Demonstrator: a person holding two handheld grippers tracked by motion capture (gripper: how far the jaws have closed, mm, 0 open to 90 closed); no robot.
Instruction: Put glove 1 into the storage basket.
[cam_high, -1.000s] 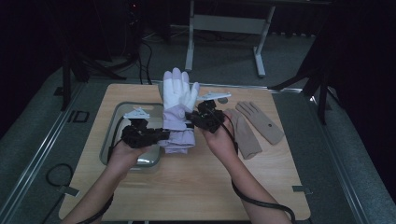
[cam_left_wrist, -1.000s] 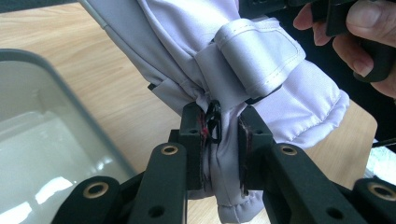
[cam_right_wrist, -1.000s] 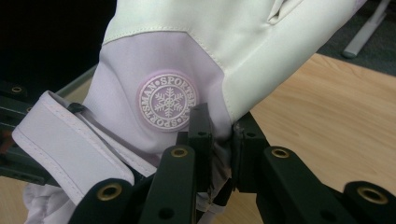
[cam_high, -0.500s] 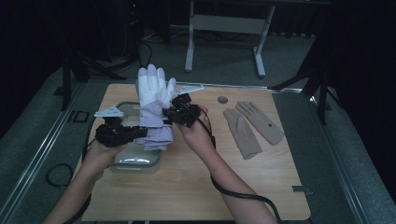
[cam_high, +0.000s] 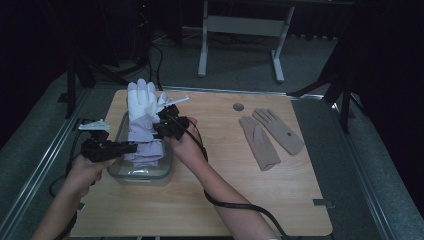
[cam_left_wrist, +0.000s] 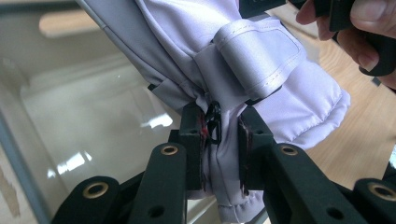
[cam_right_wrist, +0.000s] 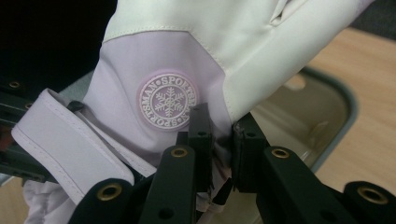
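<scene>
Both grippers carry 1 white and lilac ski glove upright above the clear container at the tabletop's left side. The left gripper's fingers are clenched on its cuff, and the right gripper's fingers are clenched on fabric beside the snowflake badge. Judging by this, the glove is about to go into the container, which looks empty beneath it; lowering and letting go remain. 2 tan gloves lie flat to the right, well apart.
</scene>
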